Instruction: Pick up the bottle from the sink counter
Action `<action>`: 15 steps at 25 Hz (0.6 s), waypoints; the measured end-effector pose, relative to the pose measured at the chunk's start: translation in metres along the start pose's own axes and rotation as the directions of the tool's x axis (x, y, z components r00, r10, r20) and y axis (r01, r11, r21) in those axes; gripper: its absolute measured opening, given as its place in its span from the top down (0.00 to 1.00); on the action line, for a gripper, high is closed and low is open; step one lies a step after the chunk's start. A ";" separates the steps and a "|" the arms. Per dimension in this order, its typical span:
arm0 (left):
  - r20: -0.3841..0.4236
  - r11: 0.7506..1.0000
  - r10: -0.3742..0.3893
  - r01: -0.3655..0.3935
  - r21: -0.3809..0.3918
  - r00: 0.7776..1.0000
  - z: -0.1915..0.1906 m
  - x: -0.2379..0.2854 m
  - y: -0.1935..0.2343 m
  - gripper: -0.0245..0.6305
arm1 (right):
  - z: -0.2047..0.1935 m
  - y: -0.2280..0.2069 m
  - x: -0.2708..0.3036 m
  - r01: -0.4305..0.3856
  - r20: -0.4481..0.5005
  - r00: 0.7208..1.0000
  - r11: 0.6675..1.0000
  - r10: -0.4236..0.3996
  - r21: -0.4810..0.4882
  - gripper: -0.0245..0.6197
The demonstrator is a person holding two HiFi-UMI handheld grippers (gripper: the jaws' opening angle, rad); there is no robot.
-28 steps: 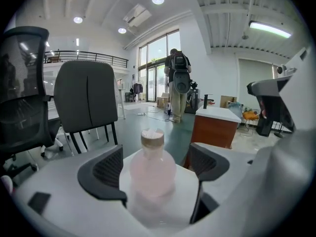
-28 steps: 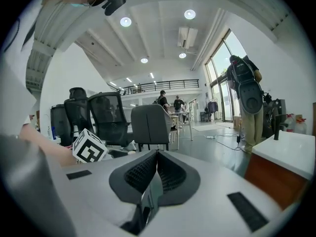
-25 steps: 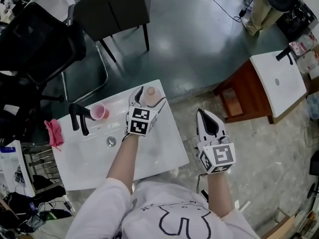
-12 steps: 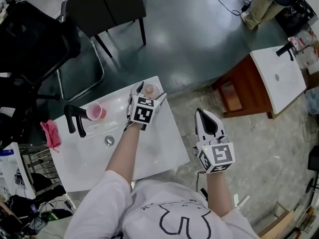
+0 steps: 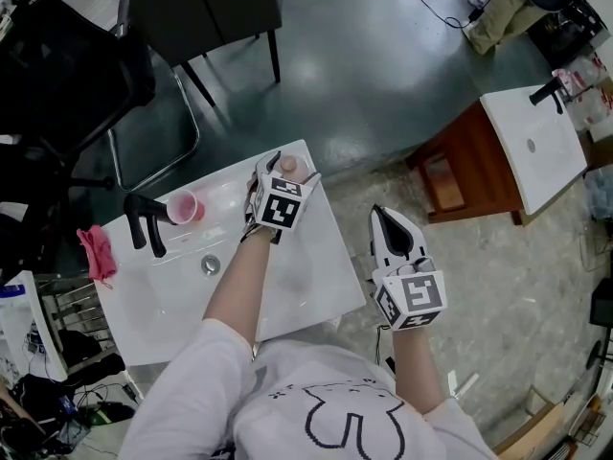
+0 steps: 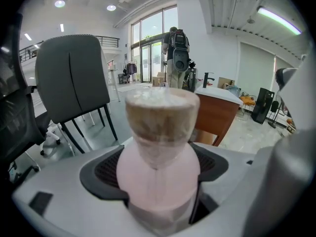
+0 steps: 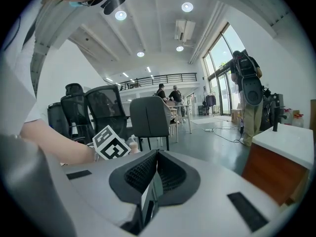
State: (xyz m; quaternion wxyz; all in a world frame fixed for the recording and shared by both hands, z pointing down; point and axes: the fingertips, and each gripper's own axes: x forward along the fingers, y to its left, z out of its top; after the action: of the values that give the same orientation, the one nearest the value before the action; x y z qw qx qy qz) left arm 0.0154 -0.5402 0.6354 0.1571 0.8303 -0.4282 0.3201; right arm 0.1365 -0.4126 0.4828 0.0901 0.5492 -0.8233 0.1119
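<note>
A pale pink bottle [image 5: 286, 165] with a brownish cap stands at the far right corner of the white sink counter [image 5: 321, 266]. My left gripper [image 5: 290, 169] is shut on it, one finger on each side. The left gripper view shows the bottle [image 6: 159, 147] upright and filling the space between the jaws, both pads pressed against its body. Whether its base touches the counter is hidden. Off the counter's right edge, my right gripper [image 5: 380, 215] hangs over the floor, shut and holding nothing [image 7: 157, 167].
A pink cup [image 5: 184, 207] stands beside the black faucet [image 5: 144, 223], with the drain [image 5: 211, 265] in the basin and a pink cloth [image 5: 97, 253] at the left edge. Chairs [image 5: 206, 12] stand beyond the counter. A second sink top [image 5: 536, 147] sits at right.
The left gripper's fingers, spread wide around the bottle a second ago, have drawn in onto it. The right gripper has barely moved.
</note>
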 end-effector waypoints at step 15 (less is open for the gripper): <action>0.074 0.999 0.025 -0.022 -0.035 0.997 0.004 -0.052 -0.012 0.34 | 0.023 0.018 -0.027 -0.036 0.053 0.998 0.998 0.039 -0.047 0.92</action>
State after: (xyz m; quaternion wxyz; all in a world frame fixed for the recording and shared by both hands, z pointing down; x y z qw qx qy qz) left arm 0.0047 -0.5037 0.5984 0.1514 0.8338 -0.4489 0.2834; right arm 0.1298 -0.3883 0.4522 0.0783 0.5342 -0.8380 0.0796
